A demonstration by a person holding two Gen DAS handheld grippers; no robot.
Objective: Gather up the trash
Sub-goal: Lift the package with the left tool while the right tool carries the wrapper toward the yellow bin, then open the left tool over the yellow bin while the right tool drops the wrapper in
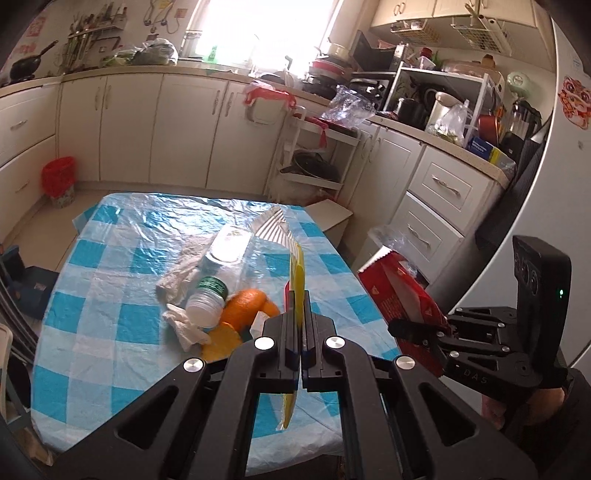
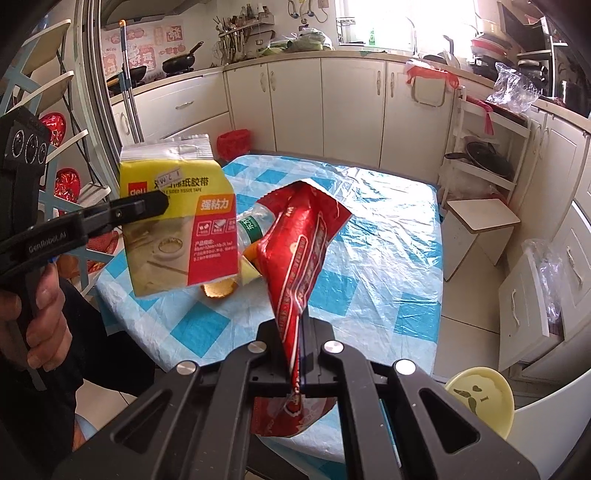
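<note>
Pinching a yellow packet, the left gripper is hanging over the table's near edge. The right gripper is clamping a red bag there. A bottle, tissues and orange peel are lying mid-table.

Kitchen lined with cream cabinets under a pale counter, which is run along the far wall and down the right side. Strong daylight is let in through a window above the counter; glare is thrown across it. Floor is laid in light tiles. A table covered in blue-and-white check plastic is set mid-room. A small white stool is placed just off the table's far right corner. A white shelf trolley is parked against the cabinets. Wall cabinets are mounted top right. Folding chairs are stacked at the left, seen from the right wrist.
</note>
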